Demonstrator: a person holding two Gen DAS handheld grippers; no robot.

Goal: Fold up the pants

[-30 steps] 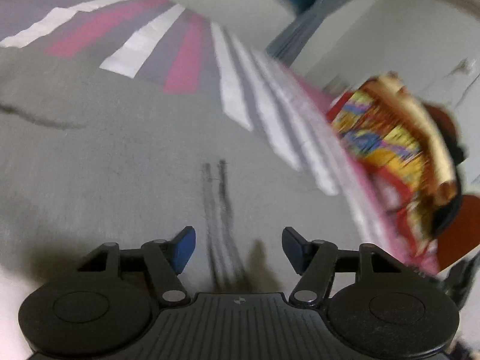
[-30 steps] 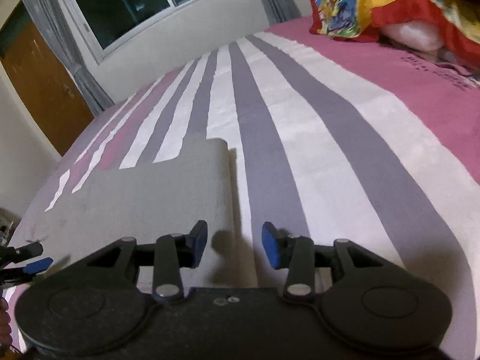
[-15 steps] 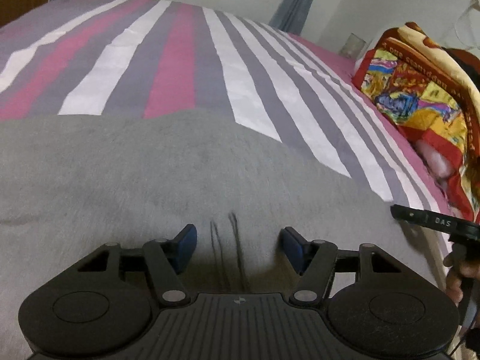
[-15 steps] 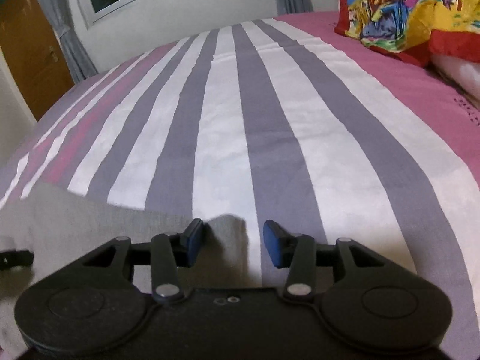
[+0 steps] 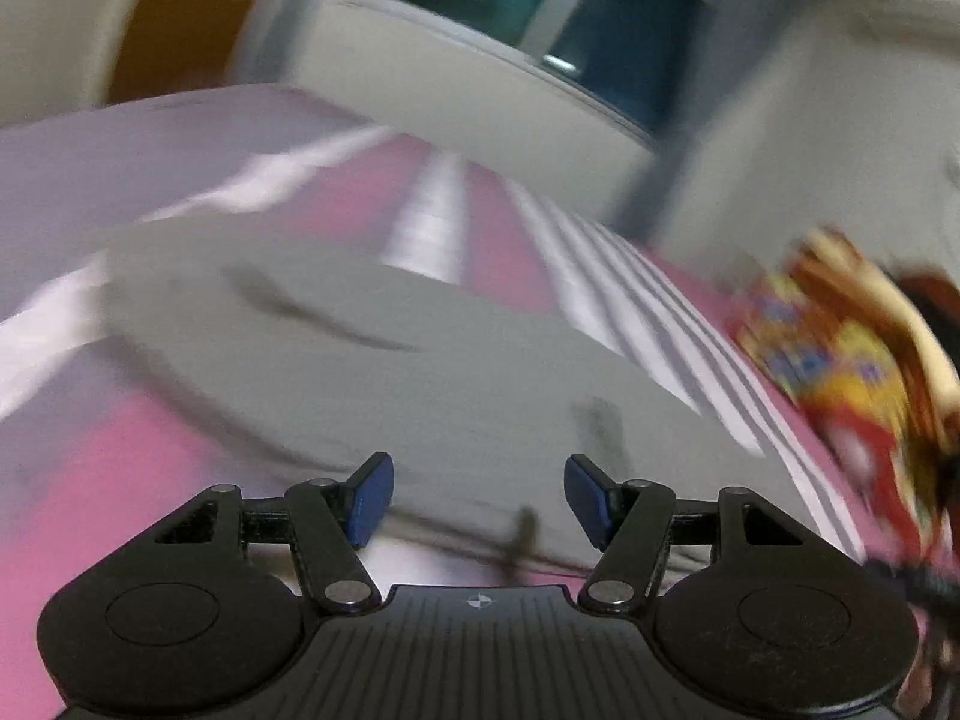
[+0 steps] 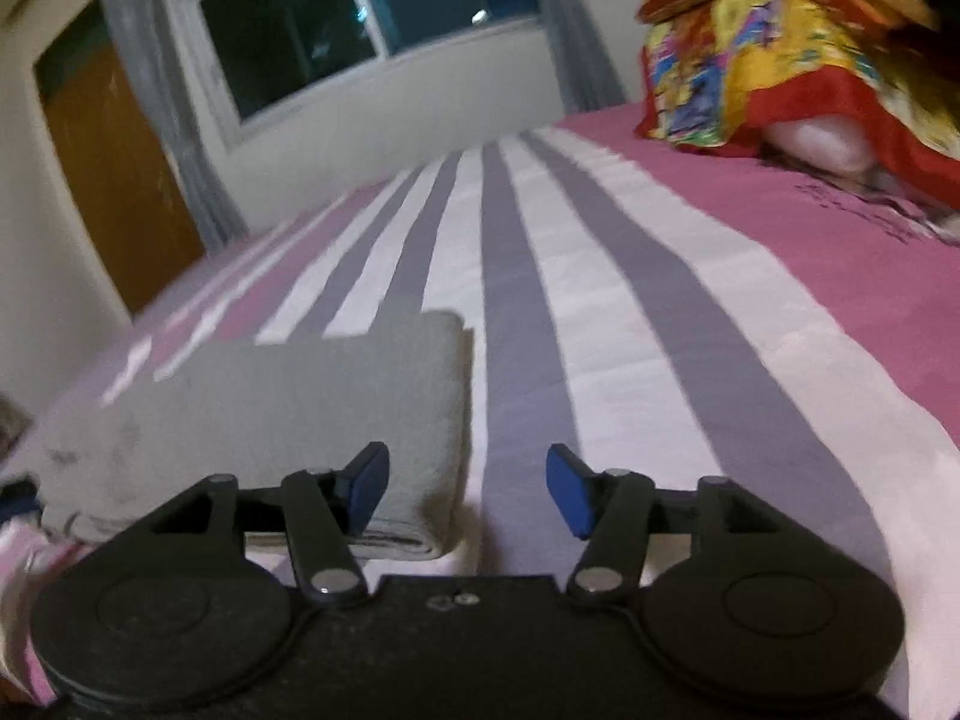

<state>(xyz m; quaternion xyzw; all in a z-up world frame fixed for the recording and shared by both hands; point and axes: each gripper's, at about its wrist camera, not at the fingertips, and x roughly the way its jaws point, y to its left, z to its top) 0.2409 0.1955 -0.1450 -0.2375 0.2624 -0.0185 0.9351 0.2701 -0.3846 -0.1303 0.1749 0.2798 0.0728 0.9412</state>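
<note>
The grey pants [image 6: 288, 414] lie folded into a flat stack on the striped bed; in the blurred left wrist view they [image 5: 420, 372] fill the middle. My left gripper [image 5: 477, 498] is open and empty, just above the near edge of the pants. My right gripper [image 6: 468, 486] is open and empty, over the stack's near right corner, its left fingertip [image 6: 367, 483] above the cloth. The folded layers show at that near edge.
The bed has a pink, white and grey striped cover [image 6: 630, 324]. A bright yellow and red blanket pile [image 6: 780, 60] sits at the far right, also in the left wrist view [image 5: 852, 372]. A window [image 6: 336, 24], curtains and an orange door [image 6: 114, 180] lie beyond.
Both grippers have pulled back and lifted from the pants. The right jaws have opened wider. The left view has swung up and is blurred by motion.
</note>
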